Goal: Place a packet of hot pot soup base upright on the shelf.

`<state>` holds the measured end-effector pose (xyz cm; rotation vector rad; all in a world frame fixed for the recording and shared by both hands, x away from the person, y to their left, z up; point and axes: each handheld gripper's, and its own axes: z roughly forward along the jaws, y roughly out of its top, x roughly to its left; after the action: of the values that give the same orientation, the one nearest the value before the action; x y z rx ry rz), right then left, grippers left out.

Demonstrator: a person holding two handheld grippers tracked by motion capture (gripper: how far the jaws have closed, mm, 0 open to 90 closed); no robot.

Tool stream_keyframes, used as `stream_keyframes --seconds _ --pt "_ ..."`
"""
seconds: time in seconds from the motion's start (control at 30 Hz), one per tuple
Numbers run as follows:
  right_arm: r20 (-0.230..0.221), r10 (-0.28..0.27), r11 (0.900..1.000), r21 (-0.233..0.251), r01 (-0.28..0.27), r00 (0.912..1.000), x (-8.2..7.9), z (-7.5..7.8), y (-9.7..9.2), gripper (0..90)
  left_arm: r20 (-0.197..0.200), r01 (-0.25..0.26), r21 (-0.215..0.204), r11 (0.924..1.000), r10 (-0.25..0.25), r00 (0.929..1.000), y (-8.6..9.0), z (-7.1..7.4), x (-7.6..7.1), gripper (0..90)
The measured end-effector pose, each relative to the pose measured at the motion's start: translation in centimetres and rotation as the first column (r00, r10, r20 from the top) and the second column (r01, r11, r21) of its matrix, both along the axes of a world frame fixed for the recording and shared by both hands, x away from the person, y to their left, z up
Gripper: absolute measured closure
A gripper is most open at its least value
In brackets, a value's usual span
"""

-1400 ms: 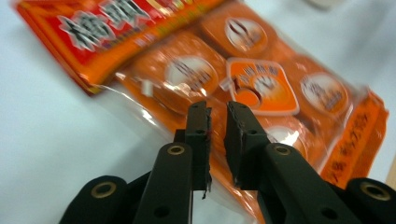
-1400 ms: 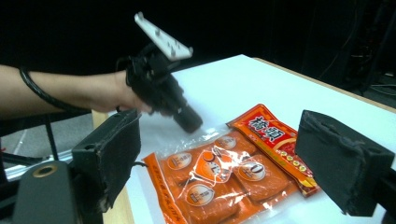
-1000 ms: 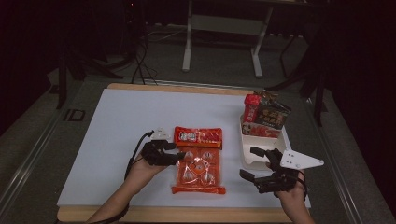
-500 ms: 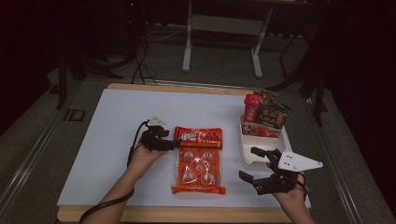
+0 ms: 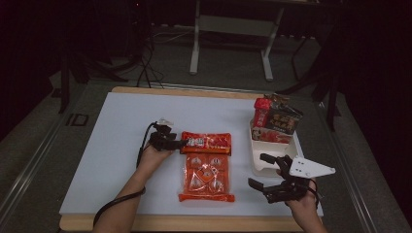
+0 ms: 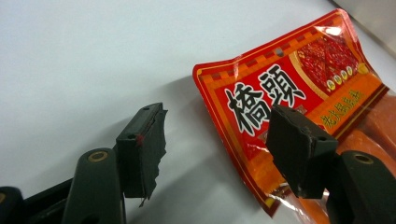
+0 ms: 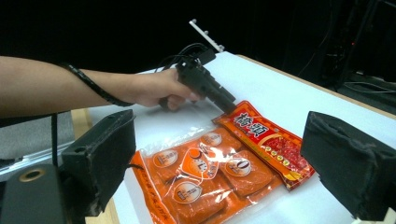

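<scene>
An orange snack pack (image 5: 206, 170) with a red printed header lies flat in the middle of the white mat. My left gripper (image 5: 182, 143) is at the header's near-left corner. In the left gripper view the jaws (image 6: 217, 121) stand apart; they have just been closing, with the slightly raised header corner (image 6: 280, 88) between them and no pad visibly pressing on it. My right gripper (image 5: 259, 171) hovers right of the pack, near the front edge, open with nothing between its fingers. The right gripper view shows the pack (image 7: 210, 172) and the left gripper (image 7: 229, 106) at the header.
A white tray (image 5: 260, 162) at the right holds several upright red and dark packets (image 5: 277, 119). The mat lies on a wooden board whose front edge (image 5: 194, 223) is near me. A metal stand (image 5: 231, 24) rises behind the table in the dark.
My left gripper has slid away from me along the pack's left side, from beside its middle to the header's corner. The right hand has stayed put.
</scene>
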<state>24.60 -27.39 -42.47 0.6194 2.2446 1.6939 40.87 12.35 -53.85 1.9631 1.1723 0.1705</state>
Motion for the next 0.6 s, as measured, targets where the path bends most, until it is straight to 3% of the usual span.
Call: stream_keyframes --seconds 0.23,0.33,0.4,0.43,0.57,0.6 --pt "-0.007 0.008 1.0 -0.004 -0.008 0.9999 0.1 -0.1 0.0 10.2 -0.006 0.014 0.02 0.9997 -0.014 0.9999 -0.5 -0.4 0.5 47.9" --pt "-0.011 0.009 1.0 -0.001 -0.009 0.9999 0.1 -0.1 0.0 10.2 -0.015 0.059 0.022 0.9981 -0.058 0.9982 -0.9 -0.3 0.5 54.4" --pt "-0.013 0.01 0.9999 0.0 -0.01 0.9999 0.1 -0.1 0.0 10.2 -0.039 0.108 -0.015 0.994 -0.109 0.9933 -1.4 -0.4 0.5 57.3" --pt "-0.015 0.012 0.9999 -0.001 -0.012 0.9998 0.1 -0.1 0.1 10.2 -0.029 0.11 0.005 0.9939 -0.11 0.9935 -1.9 -0.4 0.4 57.4" --pt "-0.021 0.012 0.9999 -0.004 -0.012 0.9997 0.2 -0.2 0.1 10.2 -0.037 0.101 0.021 0.9947 -0.1 0.9943 -2.9 -0.3 0.4 74.8" --pt "-0.021 0.013 0.9999 -0.002 -0.014 0.9997 0.2 -0.2 0.1 10.2 -0.025 0.097 0.045 0.9943 -0.096 0.995 -3.1 -0.2 0.3 82.2"
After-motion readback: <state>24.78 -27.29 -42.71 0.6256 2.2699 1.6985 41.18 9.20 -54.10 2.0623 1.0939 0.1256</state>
